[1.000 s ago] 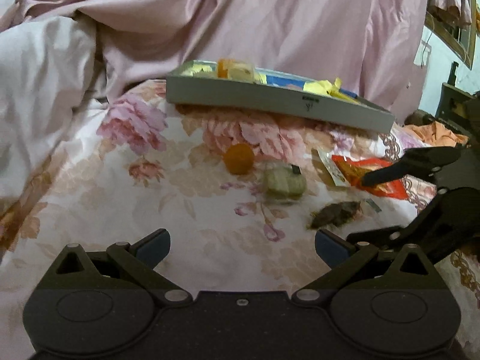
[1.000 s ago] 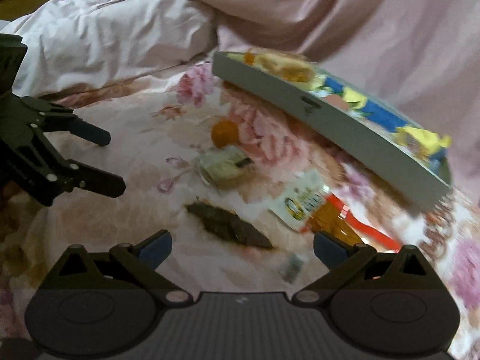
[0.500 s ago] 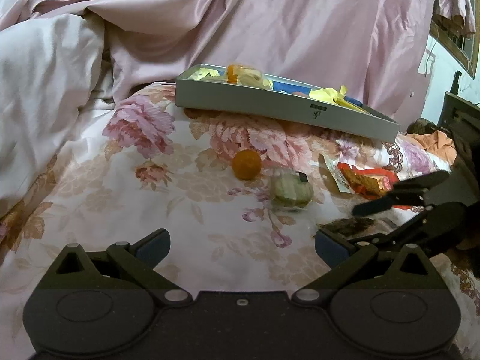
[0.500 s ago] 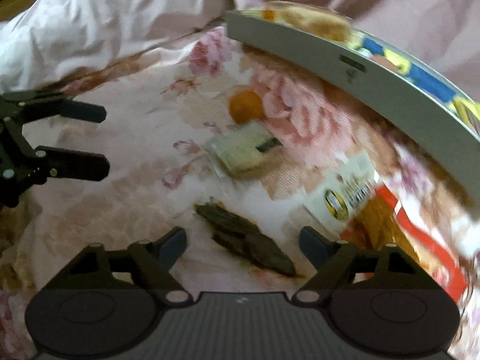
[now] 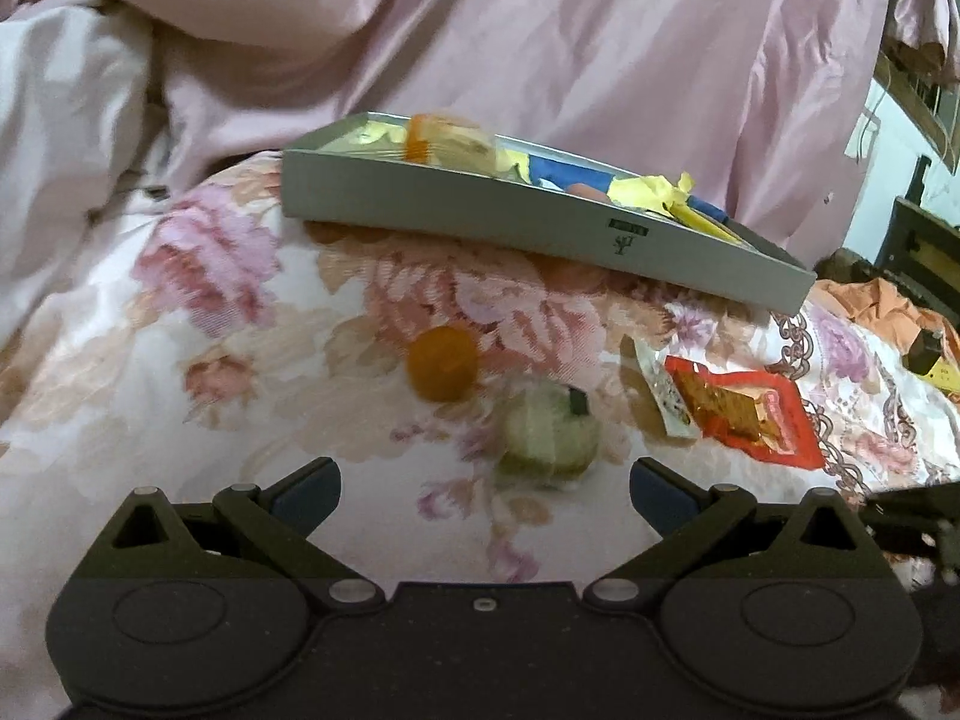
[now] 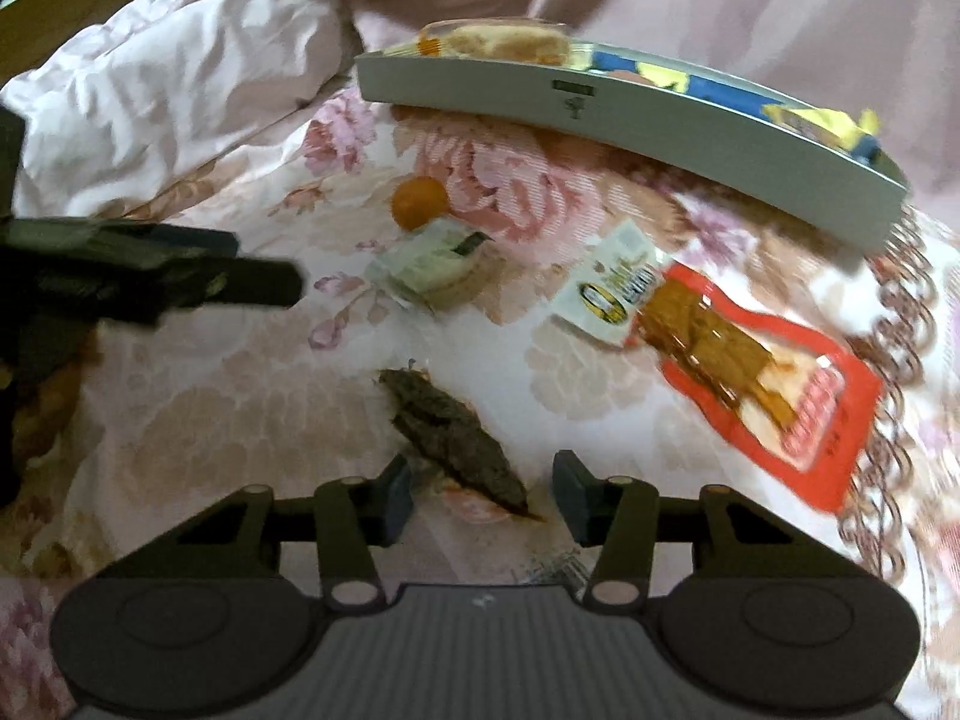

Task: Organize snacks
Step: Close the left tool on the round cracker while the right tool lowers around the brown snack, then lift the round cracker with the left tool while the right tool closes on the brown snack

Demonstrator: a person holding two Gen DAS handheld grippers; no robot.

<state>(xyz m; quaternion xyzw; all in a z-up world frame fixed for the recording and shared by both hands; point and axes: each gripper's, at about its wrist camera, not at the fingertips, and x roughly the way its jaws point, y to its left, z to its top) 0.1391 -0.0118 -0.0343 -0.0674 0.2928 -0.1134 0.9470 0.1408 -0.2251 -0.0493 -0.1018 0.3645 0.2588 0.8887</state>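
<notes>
Our right gripper, jaws just closing but short of contact, straddles the near end of the dark brown elongated wrapped snack; its long axis runs away leftward. Our left gripper stands open, farther off. The grey shallow cardboard tray lies beyond.

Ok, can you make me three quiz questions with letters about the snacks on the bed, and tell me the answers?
1. Where is the orange ball?
A) in the grey tray
B) on the flowery blanket
C) in a claw

2. What colour is the flat packet's edge?
A) red
B) green
C) black

3. The right claw is:
A) far from every snack
B) around the dark brown snack, pads not yet touching
C) holding the tray

Answers: 1 B, it lies in front of the tray. 2 A, a red border. 3 B, gaps show beside the snack; its jaws have just been closing.
</notes>
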